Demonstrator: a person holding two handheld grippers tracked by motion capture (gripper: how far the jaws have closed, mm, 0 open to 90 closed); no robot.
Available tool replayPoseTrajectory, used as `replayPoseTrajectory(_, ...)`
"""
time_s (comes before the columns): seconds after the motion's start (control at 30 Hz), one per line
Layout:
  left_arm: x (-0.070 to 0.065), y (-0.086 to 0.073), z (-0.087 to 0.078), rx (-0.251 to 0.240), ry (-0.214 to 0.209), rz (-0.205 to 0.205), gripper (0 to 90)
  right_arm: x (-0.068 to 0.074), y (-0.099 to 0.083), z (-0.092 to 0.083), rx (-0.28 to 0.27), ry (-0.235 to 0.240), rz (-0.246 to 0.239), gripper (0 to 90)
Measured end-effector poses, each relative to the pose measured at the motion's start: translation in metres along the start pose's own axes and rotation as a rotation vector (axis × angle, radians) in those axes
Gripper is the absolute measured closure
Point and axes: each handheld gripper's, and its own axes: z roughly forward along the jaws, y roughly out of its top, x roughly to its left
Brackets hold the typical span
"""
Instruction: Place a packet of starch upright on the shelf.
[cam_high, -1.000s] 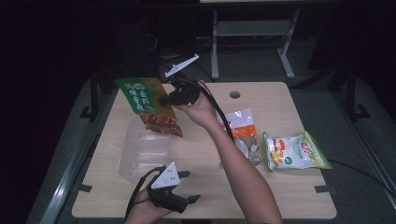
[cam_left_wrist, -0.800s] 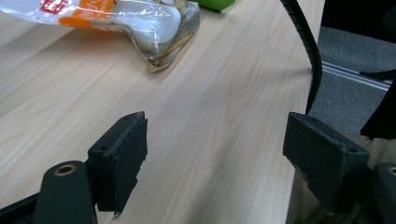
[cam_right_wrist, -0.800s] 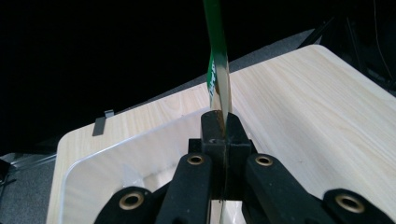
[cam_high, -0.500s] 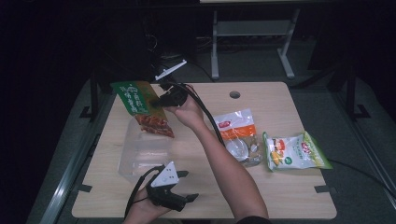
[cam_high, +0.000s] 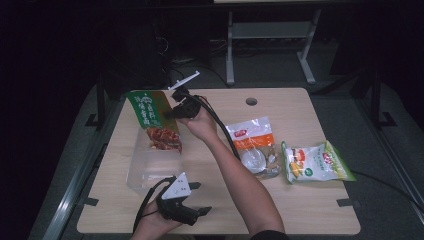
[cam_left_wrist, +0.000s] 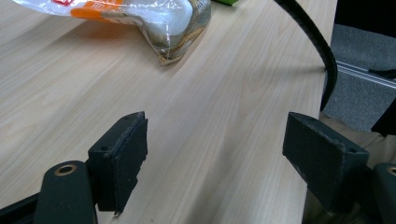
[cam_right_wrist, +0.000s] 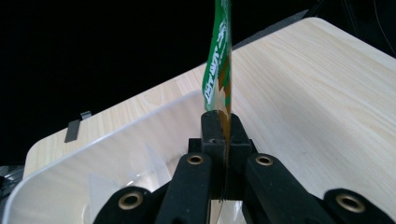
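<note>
From the high view the right gripper (cam_high: 167, 114) holds a green snack bag (cam_high: 152, 120) by its edge, the bag hanging over the far end of a clear plastic bin (cam_high: 150, 167) that sits on the left part of the wooden table (cam_high: 300, 210); whether the bag's lower end touches the bin's floor is hard to tell through the clear wall. The right gripper view adds what that angle cannot give — the two black jaws clamped flat together on the bag (cam_right_wrist: 218, 60), which is seen edge-on as a thin green and orange strip rising from between the pads, with the bin's pale rim (cam_right_wrist: 116, 130) curving below and to the left. The bag's printed face is readable only from above, though the writing is too small to make out. The left gripper (cam_high: 192, 207) rests near the table's near edge, just beside the bin's near end, and its own view shows the jaws standing wide apart with only bare tabletop between them (cam_left_wrist: 212, 154). That view also catches the corner of an orange and clear snack packet (cam_left_wrist: 140, 18), cut off at the top, and a black cable (cam_left_wrist: 322, 46) arcing past. From above, this packet (cam_high: 254, 145) lies beside a second green and white packet (cam_high: 315, 162) — both well apart from the bin.
</note>
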Motion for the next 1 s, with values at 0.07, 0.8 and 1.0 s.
replayPoseTrajectory(0.07, 0.000, 0.000, 0.000, 0.000, 0.000, 0.000, 21.8, -0.003, -0.003, 0.000, 0.002, -0.001, 0.007, 89.7)
replayPoseTrajectory(0.8, 0.001, 0.000, 0.003, 0.007, 0.002, -0.006, 21.9, -0.013, -0.013, -0.007, 0.073, -0.028, -0.013, 85.3)
replayPoseTrajectory(1.0, 0.002, 0.000, 0.003, 0.008, 0.003, -0.006, 21.9, -0.012, -0.013, -0.014, 0.077, -0.022, -0.008, 77.7)
